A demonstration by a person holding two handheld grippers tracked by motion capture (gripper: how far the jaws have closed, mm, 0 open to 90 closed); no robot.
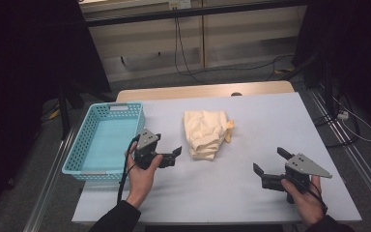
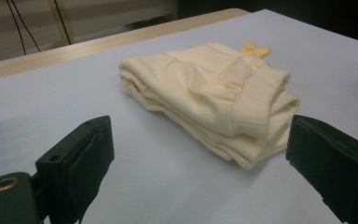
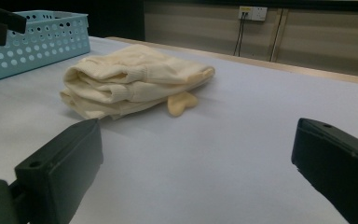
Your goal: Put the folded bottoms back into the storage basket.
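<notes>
A folded cream garment (image 1: 204, 134) lies on the pale table cover (image 1: 270, 121), slightly left of centre. My left gripper (image 1: 175, 155) hovers just left of it, open, jaws pointing at the cloth. In the left gripper view the garment (image 2: 205, 93) sits a short way beyond the spread jaws of that gripper (image 2: 198, 135), with nothing between them. My right gripper (image 1: 270, 161) is open near the front right, well apart from the garment. In the right gripper view the garment (image 3: 130, 79) lies farther off, beyond the wide-apart jaws of that gripper (image 3: 196, 135).
A light blue perforated basket (image 1: 77, 145) with nothing in it stands at the table's left edge, close behind my left hand, and its wall (image 3: 32, 44) is seen at the right gripper view's left. Bare wood (image 1: 203, 91) borders the far side. Cables (image 1: 183, 58) run across the floor beyond.
</notes>
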